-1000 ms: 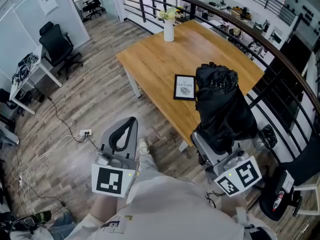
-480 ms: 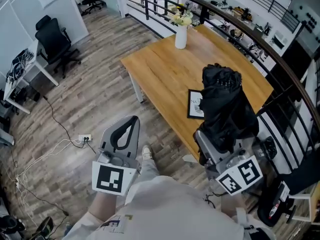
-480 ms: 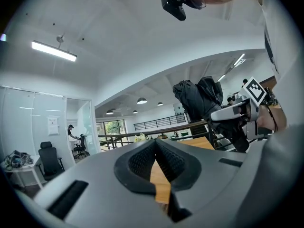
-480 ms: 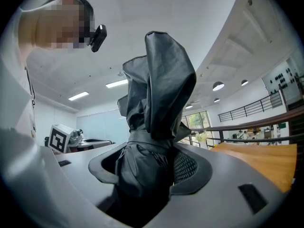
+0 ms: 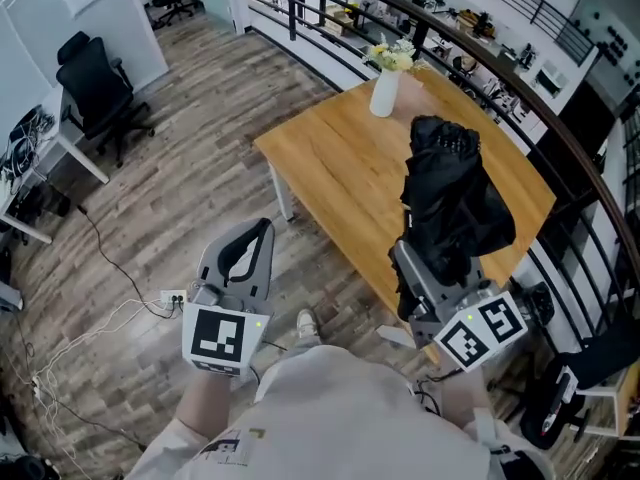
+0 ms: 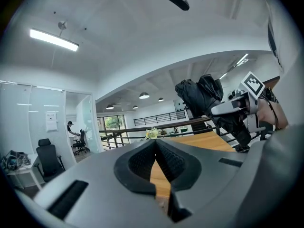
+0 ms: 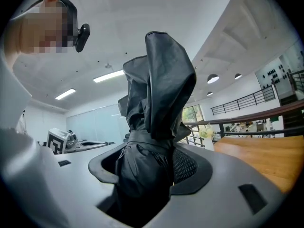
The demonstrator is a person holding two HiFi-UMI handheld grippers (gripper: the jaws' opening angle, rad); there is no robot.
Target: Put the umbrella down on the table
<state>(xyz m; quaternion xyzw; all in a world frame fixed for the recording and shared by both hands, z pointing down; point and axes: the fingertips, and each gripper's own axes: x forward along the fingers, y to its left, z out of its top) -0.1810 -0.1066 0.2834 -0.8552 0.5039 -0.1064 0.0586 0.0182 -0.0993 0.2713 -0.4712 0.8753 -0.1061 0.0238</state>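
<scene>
Two tools: right tool point(image 5: 425, 273) clamped on the one black umbrella point(image 5: 450, 198), upright over the near right edge of the bench point(image 5: 330, 158); left tool point(image 5: 240, 256) closed on nothing, left of it; one vase point(image 5: 385, 93) at the far edge.

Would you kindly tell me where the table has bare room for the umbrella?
The bare wood of the table between the vase and the near left edge is free. The vase's corner is taken, and the umbrella in the right gripper hides the right side.
</scene>
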